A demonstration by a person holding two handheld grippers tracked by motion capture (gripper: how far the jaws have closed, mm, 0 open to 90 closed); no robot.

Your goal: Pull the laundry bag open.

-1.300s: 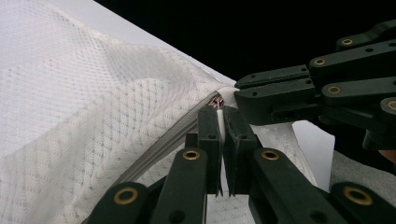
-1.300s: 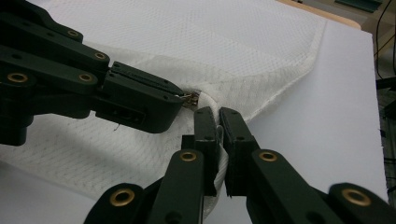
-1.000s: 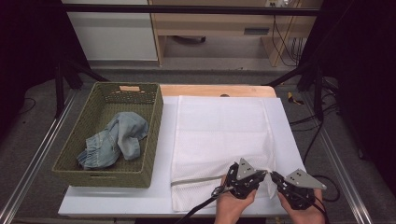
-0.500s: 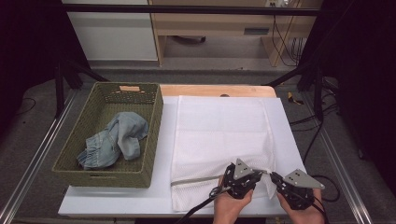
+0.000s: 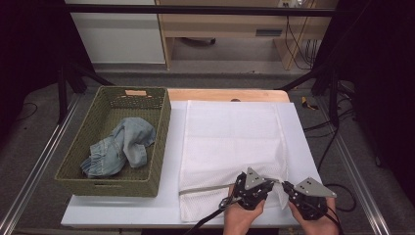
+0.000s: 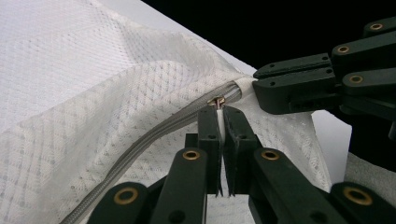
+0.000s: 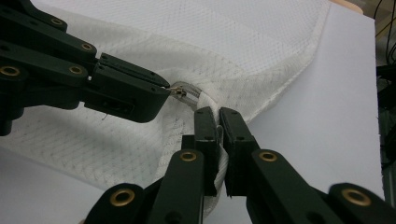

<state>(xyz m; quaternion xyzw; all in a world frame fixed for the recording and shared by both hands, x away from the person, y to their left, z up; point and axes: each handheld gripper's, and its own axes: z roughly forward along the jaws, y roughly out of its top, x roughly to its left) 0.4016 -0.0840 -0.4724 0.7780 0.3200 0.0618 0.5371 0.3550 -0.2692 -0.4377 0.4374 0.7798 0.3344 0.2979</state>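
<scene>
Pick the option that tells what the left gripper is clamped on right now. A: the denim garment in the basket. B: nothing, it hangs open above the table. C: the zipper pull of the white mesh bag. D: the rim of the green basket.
C: in the left gripper view the left gripper is shut on the zipper pull at the end of the white mesh bag.

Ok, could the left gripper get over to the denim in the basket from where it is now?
Probably not yet: the left gripper is shut on the zipper pull of the mesh bag. Once it lets go, the basket is open-topped and nothing covers the denim.
</scene>
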